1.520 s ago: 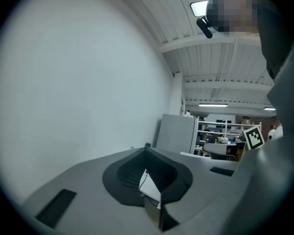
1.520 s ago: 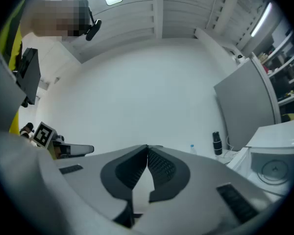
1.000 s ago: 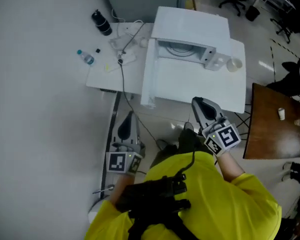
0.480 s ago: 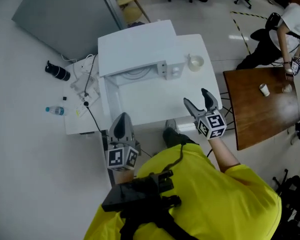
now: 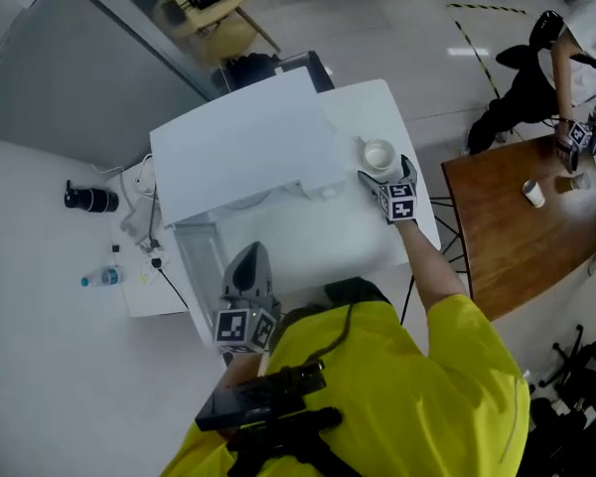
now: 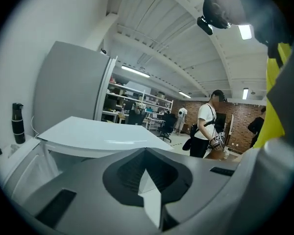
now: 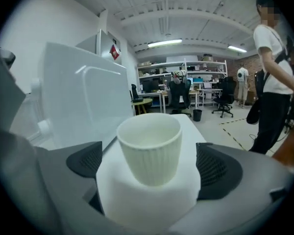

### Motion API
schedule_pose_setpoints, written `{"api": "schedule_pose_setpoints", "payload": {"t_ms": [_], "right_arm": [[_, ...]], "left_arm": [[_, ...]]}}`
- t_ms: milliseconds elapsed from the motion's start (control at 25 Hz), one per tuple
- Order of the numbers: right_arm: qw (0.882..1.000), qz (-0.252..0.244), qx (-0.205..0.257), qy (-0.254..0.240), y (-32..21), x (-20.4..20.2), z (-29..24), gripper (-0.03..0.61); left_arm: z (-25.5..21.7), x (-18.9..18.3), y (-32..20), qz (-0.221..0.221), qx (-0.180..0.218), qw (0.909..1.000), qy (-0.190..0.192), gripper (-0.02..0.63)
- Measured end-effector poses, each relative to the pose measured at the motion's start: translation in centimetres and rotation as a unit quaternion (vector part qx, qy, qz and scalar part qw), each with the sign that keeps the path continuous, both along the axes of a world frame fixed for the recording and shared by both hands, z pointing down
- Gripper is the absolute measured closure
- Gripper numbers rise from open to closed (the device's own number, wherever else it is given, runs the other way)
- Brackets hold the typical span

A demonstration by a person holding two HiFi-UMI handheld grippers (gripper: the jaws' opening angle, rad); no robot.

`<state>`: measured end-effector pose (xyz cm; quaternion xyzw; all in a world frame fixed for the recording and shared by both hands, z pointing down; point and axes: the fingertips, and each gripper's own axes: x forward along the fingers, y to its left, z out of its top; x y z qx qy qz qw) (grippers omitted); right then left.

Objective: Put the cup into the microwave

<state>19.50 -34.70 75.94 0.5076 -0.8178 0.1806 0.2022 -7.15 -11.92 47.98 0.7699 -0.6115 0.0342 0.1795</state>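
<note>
Reaching out from beside your body, your right gripper (image 5: pixel 385 173) has crossed the white table (image 5: pixel 377 229) within the last second and now brackets the cup (image 5: pixel 378 154), its jaws, shut a moment ago, opening wide.

The cup (image 7: pixel 149 145), pale and ribbed, stands upright and looks empty, near the table's far right corner and just beside the microwave (image 5: pixel 240 147). The right gripper view places it squarely between the two dark pads, with a clear gap on each side; neither pad touches it, so nothing is gripped yet. The microwave (image 7: pixel 83 102) rises close on the cup's left.

The oven's door (image 5: pixel 197 266) appears swung open toward you on the left, with the cavity exposed, so the way in looks prepared. Your left gripper (image 5: pixel 247 258) hangs low near your body, well apart from the cup, jaws (image 6: pixel 146 153) clenched on nothing.

By these pictures the job is at its first step. The approach is made; the grasp, the lift, the carry into the cavity and the release all remain.

Beyond the white table, a person stands at a brown table (image 5: pixel 507 229) to the right, and a bottle (image 5: pixel 104 278) lies on the far left.
</note>
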Motion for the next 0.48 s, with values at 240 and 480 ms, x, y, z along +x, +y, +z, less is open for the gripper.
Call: {"api": "schedule_pose_setpoints", "payload": {"t_ms": [240,480], "right_arm": [[1.000,-0.005,0.001,0.014,-4.0,-2.1,3.0,0.065],[0.999,-0.017,0.006,0.040,-1.2,-1.8,1.3,0.095]], "left_arm": [[2.0,0.3,-2.0,-0.007,-0.029,0.9995,0.004,0.621],[2.2,-0.6,-1.4,-0.009,-0.029,0.9995,0.000,0.621]]}}
